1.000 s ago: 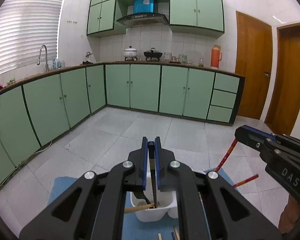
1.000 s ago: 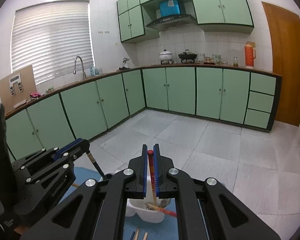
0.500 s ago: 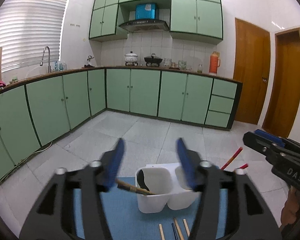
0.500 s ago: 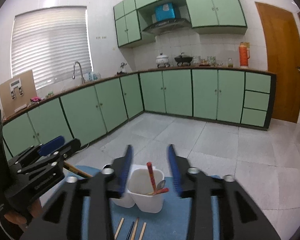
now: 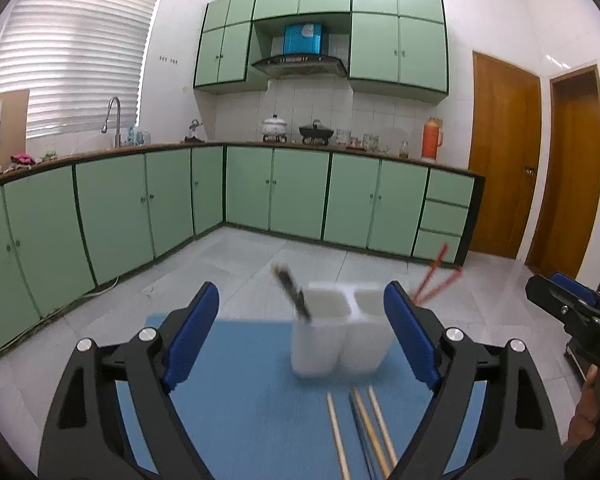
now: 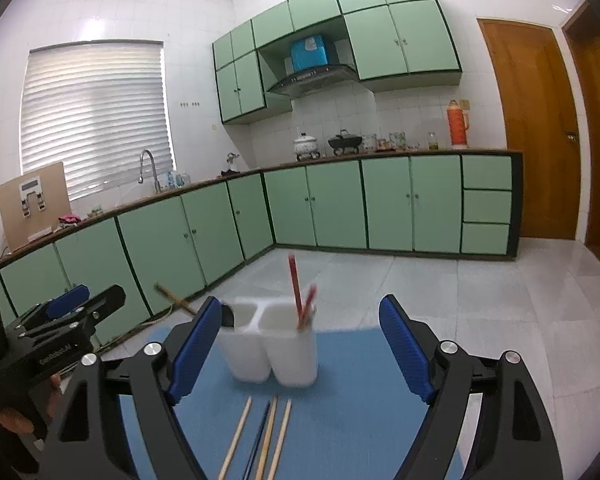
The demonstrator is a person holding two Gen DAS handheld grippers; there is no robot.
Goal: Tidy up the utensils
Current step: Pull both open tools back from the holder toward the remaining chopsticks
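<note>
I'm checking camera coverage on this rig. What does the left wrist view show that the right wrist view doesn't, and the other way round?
Only the left wrist view: a second wooden doorway at far right, and the right gripper seen from outside.

Only the right wrist view: the left gripper from outside, and the red chopsticks seen standing in the holder's right compartment.

Both: the white two-compartment holder on the blue mat, a dark-handled utensil in its left compartment, loose chopsticks lying in front, and the green cabinets. Each view's own gripper has opening jaws with nothing pressed between them.
</note>
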